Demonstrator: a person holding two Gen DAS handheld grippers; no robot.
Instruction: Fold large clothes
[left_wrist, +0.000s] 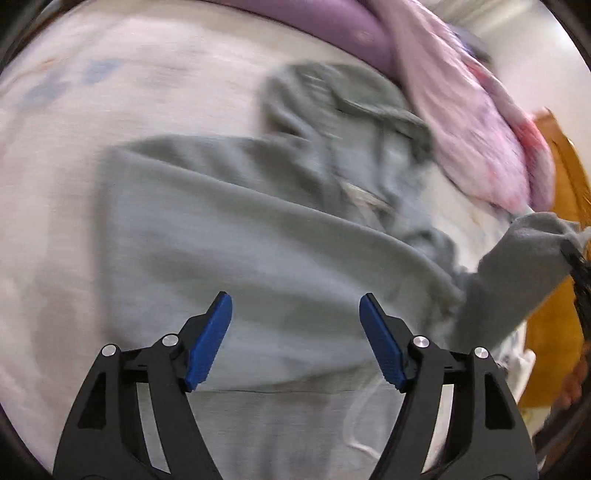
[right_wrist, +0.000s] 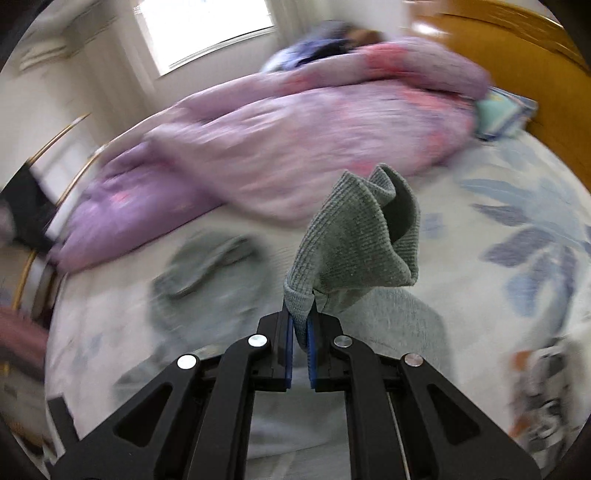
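Grey-green sweatshirt (left_wrist: 229, 229) lies spread on the bed (left_wrist: 66, 155), over a pale sheet with a blue leaf print. Body of the garment fairly flat in the left wrist view; the upper part, toward the pink-and-lilac duvet (left_wrist: 476, 125), is bunched and creased.

Left gripper (left_wrist: 295, 306) — jaws wide apart, nothing between the blue pads (left_wrist: 210, 343). It points down at the sweatshirt's flat body, with no contact visible.

Right gripper (right_wrist: 300, 317) — jaws closed tight on a ribbed cuff (right_wrist: 354, 236) of the sweatshirt. The cuff sticks up past the fingertips, folded over on itself, the sleeve lifted off the sheet. In the left wrist view the same sleeve rises toward the right edge, taut from the garment's body.

The duvet lies heaped along the far side of the bed. A light blue pillow (right_wrist: 502, 114) shows just beside it, near the orange-brown headboard (right_wrist: 517, 40). Window (right_wrist: 210, 29) beyond the bed. Both views blurred.
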